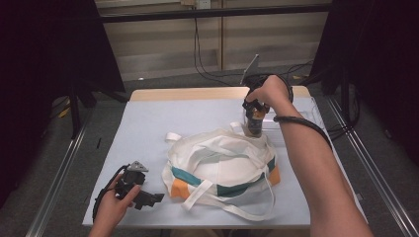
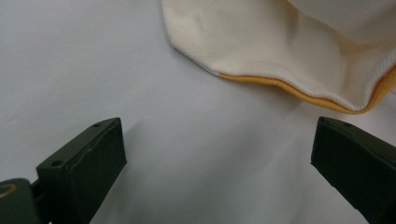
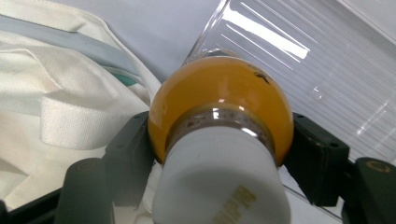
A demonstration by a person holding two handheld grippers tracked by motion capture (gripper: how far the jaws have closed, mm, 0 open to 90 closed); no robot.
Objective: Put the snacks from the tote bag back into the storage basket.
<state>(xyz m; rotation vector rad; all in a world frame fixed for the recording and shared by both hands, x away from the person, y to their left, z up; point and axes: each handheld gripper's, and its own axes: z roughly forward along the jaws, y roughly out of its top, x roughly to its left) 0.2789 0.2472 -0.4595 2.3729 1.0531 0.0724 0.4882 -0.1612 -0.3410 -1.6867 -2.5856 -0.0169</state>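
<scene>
A white tote bag [image 1: 222,165] with teal and orange panels and long white straps lies crumpled in the middle of the grey mat. At its far edge my right gripper [image 1: 254,111] points down, shut on a small bottle [image 1: 255,122]. In the right gripper view the bottle [image 3: 219,98] has an orange body and a white cap, and both jaws of the right gripper [image 3: 219,144] press on its shoulder. My left gripper [image 1: 153,198] rests on the mat at the front left, open. Its jaws in the left gripper view [image 2: 217,154] stand wide apart over bare mat, just short of the bag's orange-edged corner [image 2: 261,42].
A clear ribbed plastic container [image 1: 296,118] sits on the mat right behind the bottle, its wall [image 3: 303,60] close to my right jaw. The mat [image 1: 148,123] covers a wooden table. Black stands and cables surround the table on the floor.
</scene>
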